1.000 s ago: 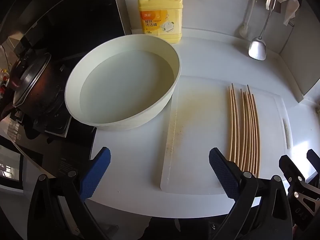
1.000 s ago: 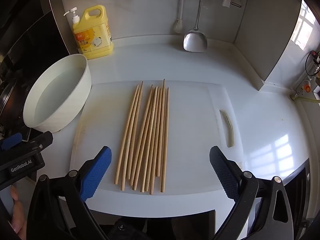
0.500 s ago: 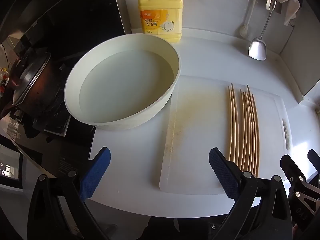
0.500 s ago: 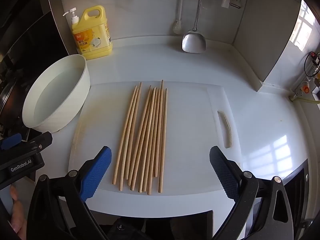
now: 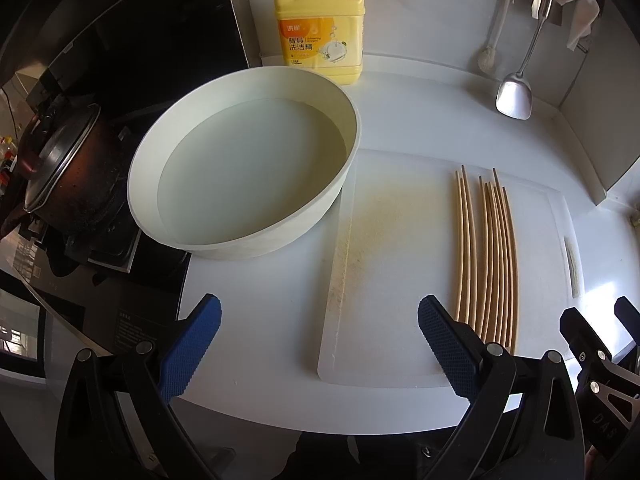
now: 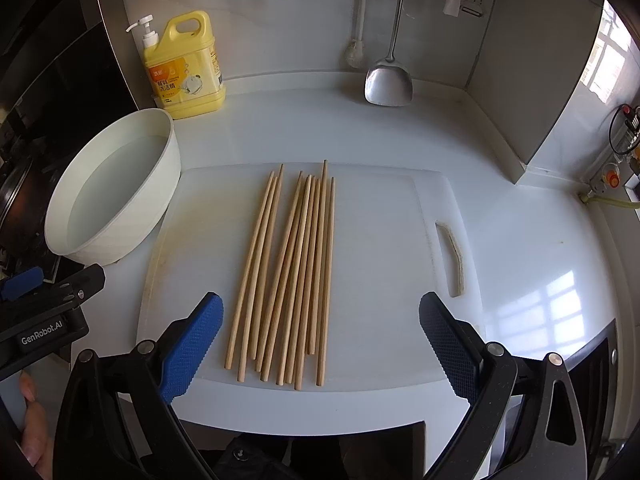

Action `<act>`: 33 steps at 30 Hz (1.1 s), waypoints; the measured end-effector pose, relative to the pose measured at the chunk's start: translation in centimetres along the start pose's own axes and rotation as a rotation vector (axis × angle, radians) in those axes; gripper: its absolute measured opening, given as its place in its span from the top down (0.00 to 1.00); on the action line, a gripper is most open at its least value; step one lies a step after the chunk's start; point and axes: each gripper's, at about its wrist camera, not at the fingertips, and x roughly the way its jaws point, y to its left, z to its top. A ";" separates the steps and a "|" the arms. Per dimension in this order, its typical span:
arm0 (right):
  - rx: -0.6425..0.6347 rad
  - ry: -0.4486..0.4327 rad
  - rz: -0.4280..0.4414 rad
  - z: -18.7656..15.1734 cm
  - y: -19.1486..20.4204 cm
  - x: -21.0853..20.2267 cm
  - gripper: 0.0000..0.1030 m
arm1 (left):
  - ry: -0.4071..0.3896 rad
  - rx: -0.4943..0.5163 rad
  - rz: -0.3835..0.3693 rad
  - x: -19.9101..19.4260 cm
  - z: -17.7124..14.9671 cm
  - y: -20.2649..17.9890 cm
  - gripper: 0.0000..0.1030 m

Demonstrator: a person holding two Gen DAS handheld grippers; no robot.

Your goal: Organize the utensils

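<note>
Both the right gripper [image 6: 319, 340] and the left gripper [image 5: 318, 344] have jaws wide apart. The chopsticks [image 6: 288, 276] lie loosely bunched; a grasp may scatter them.

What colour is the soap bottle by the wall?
Yellow soap bottle, white pump; clearest in the left wrist view.

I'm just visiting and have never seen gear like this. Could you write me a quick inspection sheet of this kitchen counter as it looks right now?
Surface: white counter, with a white cutting board on it, stained yellowish at its left side.
Job's things: wooden chopsticks lying loose, roughly parallel, on the board.
Clutter: white basin holding water; yellow detergent bottle; metal spatula hanging at the wall.
Grippers: left gripper and right gripper both open, holding nothing, blue-padded fingers clear of the chopsticks.
Cables: a black cable loop at the far right wall.
Surroundings: dark pot on the stove, left.
</note>
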 end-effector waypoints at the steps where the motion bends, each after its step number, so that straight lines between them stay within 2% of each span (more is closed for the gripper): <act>1: -0.008 0.011 -0.001 0.1 0.0 0.0 0.09 | 0.007 0.006 0.001 0.0 0.1 -0.1 0.06; 4: -0.018 -0.018 -0.001 0.5 -0.1 -0.5 0.09 | -0.025 0.014 0.014 -0.6 0.4 -0.3 0.06; 8: 0.031 -0.005 0.019 0.4 -0.7 0.0 0.09 | -0.011 0.012 0.001 -0.4 0.2 -0.5 0.06; 33: 0.008 -0.028 0.010 0.7 -0.4 -0.3 0.09 | -0.032 0.003 -0.001 -0.6 0.5 -0.4 0.06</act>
